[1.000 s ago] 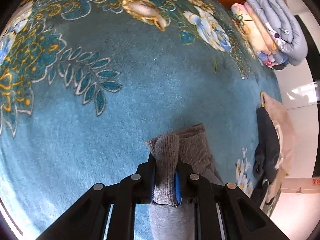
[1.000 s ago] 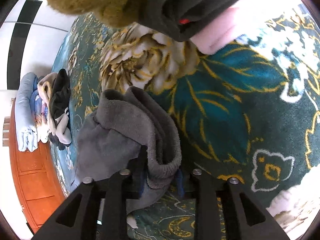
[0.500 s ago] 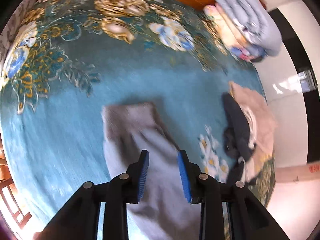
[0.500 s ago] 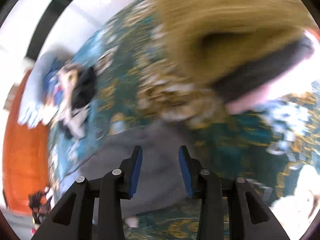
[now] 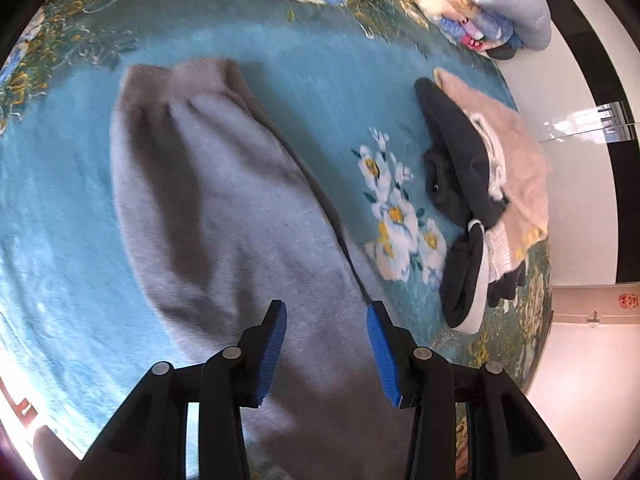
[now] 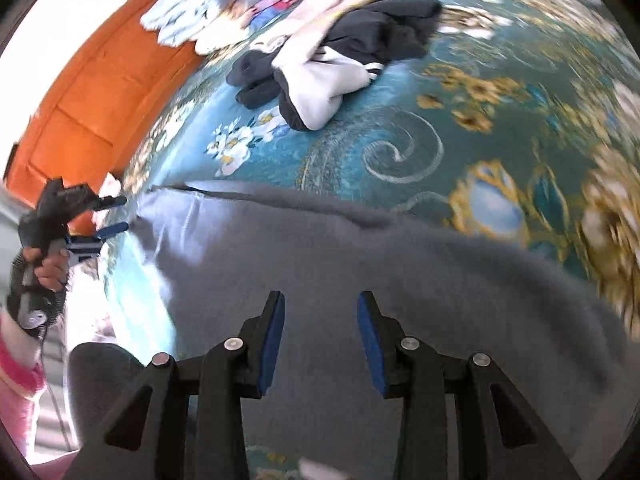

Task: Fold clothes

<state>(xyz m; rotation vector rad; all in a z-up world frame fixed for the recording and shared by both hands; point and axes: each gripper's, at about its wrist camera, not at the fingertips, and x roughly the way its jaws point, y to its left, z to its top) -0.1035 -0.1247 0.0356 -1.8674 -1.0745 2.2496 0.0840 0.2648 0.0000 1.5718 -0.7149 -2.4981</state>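
I'm hovering my left gripper (image 5: 326, 344) and right gripper (image 6: 320, 332), both spread and empty, over the grey garment (image 5: 224, 208) lying flat, its length running away toward its ribbed hem (image 5: 180, 76).

Both wrist views look down along their own open tongs, close above the grey garment (image 5: 224, 216) spread on the floral bedspread (image 5: 328, 92). Both share that garment and the clothes pile (image 6: 332, 52); the right view also catches the left tongs (image 6: 110, 214).
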